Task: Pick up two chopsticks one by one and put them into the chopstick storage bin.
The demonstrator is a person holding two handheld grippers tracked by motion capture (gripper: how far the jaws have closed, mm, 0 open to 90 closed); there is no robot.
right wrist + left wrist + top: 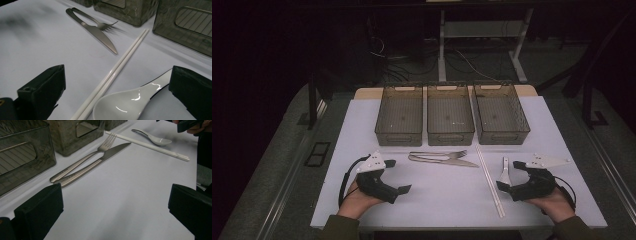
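A steel fork (439, 154) and knife (447, 160) lie side by side on the white table (437, 200), just in front of the bins. To their right lies a pair of white chopsticks (489, 180), and beside them a white spoon (505, 172). My left gripper (398, 176) rests at the near left, open, with bare table between its jaws (115, 192); fork (82, 161) and knife (100, 161) are ahead of it. My right gripper (509, 176) rests at the near right, open. The spoon (125, 105) lies between its jaws, untouched by the pads, with the chopsticks (117, 68) alongside.
Three dark see-through bins stand in a row at the back: left (399, 136), middle (450, 136), right (502, 136). They look empty. A hand holds each gripper at the near table edge. Beyond the table are desk legs and cables on the floor.
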